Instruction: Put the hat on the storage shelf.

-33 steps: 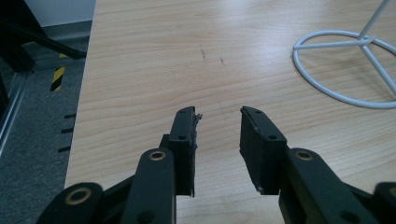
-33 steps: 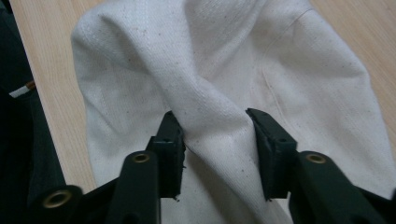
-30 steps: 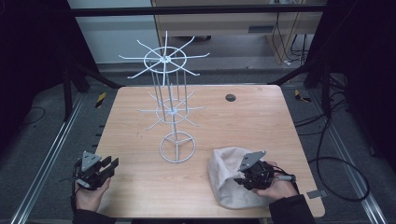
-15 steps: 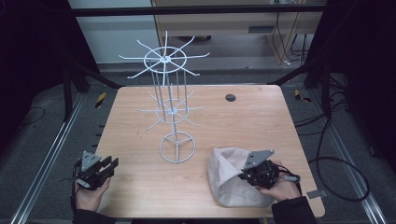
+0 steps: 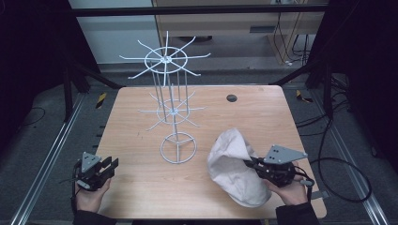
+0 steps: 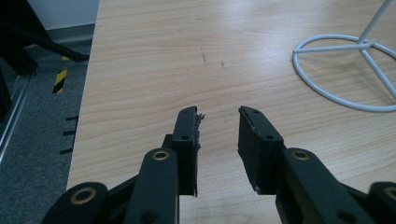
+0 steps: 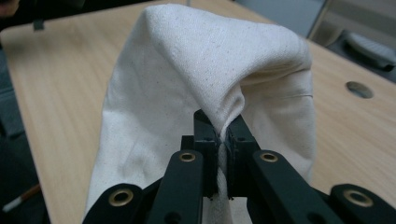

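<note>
A white cloth cap lies on the front right of the wooden table. My right gripper is shut on a fold of the cap, and the fabric rises in a peak above the jaws in the right gripper view, where the right gripper pinches it. A white wire rack with two tiers of radial arms stands mid-table on a ring base. My left gripper rests at the front left corner, open, with nothing between its jaws; the left gripper hovers over bare wood.
A round dark cable hole sits at the back right of the table. Metal frame rails and dark floor run along both sides. Cables trail on the floor at the right.
My right gripper has lifted the cap's fold, raising the cloth into a taller peak toward the rack. The left gripper has stayed put.
</note>
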A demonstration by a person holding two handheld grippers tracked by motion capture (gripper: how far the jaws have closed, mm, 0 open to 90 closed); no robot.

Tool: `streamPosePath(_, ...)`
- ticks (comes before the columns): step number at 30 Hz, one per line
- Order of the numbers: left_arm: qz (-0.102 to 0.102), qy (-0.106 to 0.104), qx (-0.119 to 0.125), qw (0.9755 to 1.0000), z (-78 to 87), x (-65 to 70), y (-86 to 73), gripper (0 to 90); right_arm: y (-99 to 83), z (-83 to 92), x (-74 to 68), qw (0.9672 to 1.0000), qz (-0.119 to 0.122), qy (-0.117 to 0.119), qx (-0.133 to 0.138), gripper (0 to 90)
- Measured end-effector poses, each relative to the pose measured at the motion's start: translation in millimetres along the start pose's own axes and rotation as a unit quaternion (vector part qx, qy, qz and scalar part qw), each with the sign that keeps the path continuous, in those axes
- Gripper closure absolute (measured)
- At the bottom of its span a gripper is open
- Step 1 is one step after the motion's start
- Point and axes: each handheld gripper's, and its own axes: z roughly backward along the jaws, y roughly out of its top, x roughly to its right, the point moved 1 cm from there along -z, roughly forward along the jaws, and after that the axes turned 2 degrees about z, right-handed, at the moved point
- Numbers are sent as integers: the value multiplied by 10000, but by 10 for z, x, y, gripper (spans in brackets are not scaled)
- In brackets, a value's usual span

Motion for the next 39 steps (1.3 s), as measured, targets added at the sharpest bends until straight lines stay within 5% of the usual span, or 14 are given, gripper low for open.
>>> streamPosePath(7,11,5,15,10000,3,-1,2,684,49,126,53,9975,-287,-387,515,862)
streamPosePath(15,16,10,8,10000,2,-1,0,683,156,275,83,9904,-472,-672,1112,863)
streamPosePath(23,58,35,22,10000,-2,-3,-7,663,307,425,84,9782,-555,-969,1753,864)
streamPosePath(39,65,95,35,9999,-15,-7,-29,612,590,521,64,9593,-475,-1191,2517,866)
